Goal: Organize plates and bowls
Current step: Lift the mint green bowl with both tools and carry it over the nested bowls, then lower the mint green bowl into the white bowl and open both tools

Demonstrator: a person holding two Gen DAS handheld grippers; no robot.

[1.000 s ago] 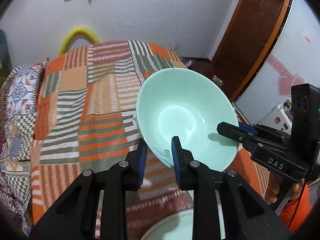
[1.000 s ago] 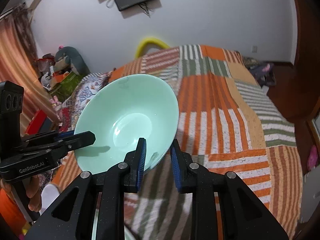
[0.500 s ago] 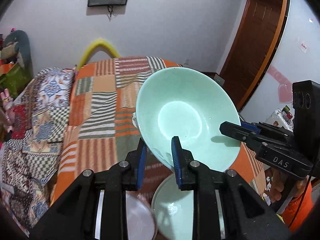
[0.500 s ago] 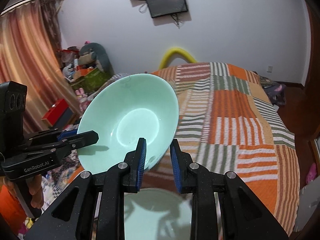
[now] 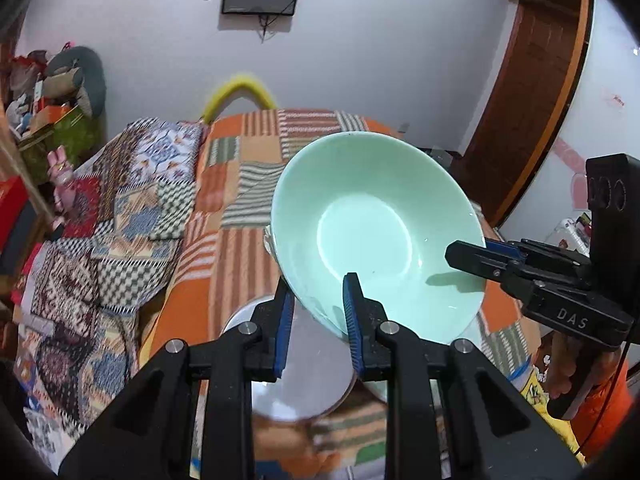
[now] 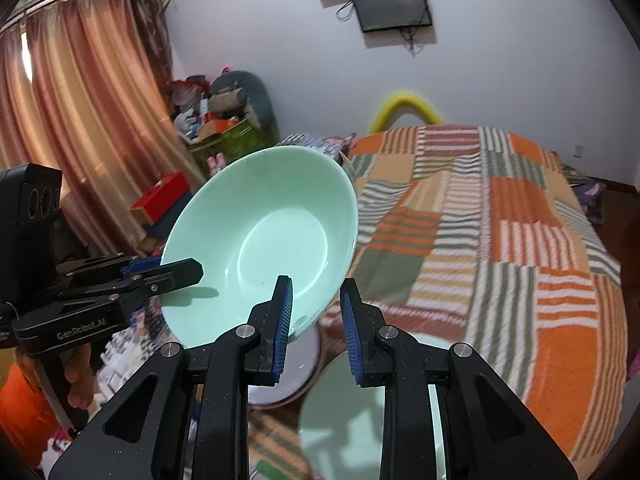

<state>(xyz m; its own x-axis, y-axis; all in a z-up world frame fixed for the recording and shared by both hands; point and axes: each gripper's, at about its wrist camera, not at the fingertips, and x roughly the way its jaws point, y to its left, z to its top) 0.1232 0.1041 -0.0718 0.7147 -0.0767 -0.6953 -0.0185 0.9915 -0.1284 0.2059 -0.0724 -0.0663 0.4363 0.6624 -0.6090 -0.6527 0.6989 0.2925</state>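
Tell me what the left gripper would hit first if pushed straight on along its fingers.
The left gripper is already clamped on the rim of the green bowl, so the bowl fills its line. Past the bowl, probably the striped bedspread; depth is unclear.

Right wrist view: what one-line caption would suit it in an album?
Two handheld grippers grip a mint-green bowl by opposite rims above a striped bedspread.

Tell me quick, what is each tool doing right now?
Left tool: closed on the rim of the mint green bowl.
Right tool: closed on the same bowl's rim, at another spot.
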